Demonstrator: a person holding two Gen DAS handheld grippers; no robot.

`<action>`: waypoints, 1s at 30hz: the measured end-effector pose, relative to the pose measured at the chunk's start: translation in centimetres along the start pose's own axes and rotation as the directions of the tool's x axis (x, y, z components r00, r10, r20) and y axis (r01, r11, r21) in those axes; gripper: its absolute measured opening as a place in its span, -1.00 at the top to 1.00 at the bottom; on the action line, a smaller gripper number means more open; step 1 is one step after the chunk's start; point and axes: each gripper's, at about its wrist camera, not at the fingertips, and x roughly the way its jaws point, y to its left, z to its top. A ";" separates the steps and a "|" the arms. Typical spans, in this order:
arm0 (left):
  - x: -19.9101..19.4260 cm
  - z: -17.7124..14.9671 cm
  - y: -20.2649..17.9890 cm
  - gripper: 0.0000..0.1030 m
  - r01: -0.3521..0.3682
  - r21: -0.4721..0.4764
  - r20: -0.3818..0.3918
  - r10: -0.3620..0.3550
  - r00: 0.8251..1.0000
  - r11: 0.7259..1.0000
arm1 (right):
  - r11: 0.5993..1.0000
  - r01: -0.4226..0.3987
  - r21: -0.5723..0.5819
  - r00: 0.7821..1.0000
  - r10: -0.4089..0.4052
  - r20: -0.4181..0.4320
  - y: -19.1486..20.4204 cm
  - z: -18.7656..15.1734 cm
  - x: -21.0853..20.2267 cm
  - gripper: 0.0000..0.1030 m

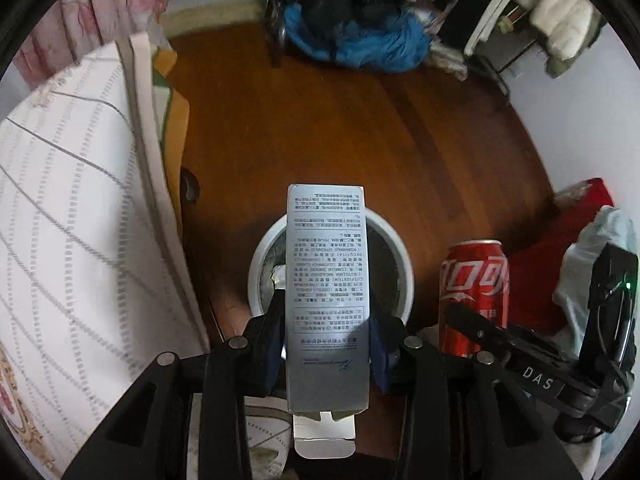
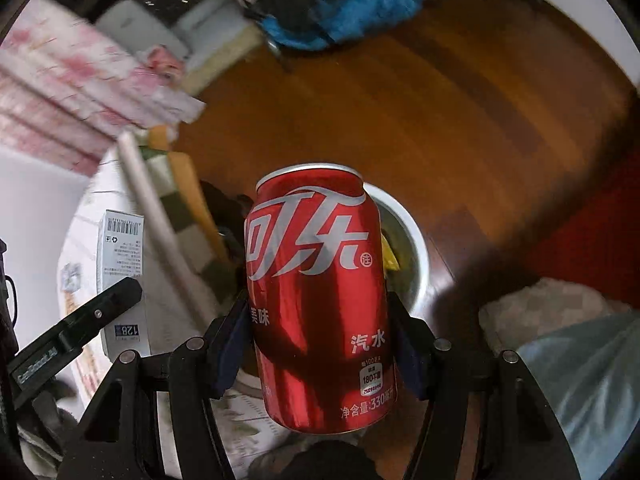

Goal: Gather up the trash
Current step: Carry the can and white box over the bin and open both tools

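My left gripper (image 1: pixel 326 336) clamped on grey carton (image 1: pixel 327 280), right gripper (image 2: pixel 320 344) clamped on red can (image 2: pixel 316 296), both over what looks like a white bin (image 1: pixel 404 264)

The wooden floor (image 1: pixel 320 128) carries a white round bin (image 1: pixel 404 280), standing open just beside the bed (image 1: pixel 72 208), whose striped white cover hangs at the left. A blue bundle (image 1: pixel 360 46) lies on the boards at the far end, near a chair leg. A red mat (image 1: pixel 532 276) lies at the right edge.
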 end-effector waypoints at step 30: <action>2.2 -2.0 -0.6 -0.83 -0.262 0.085 0.012 0.262 0.965 0.961 | 0.986 0.165 -0.036 0.979 -0.168 -0.116 -2.1 -1.1 5.0 -0.92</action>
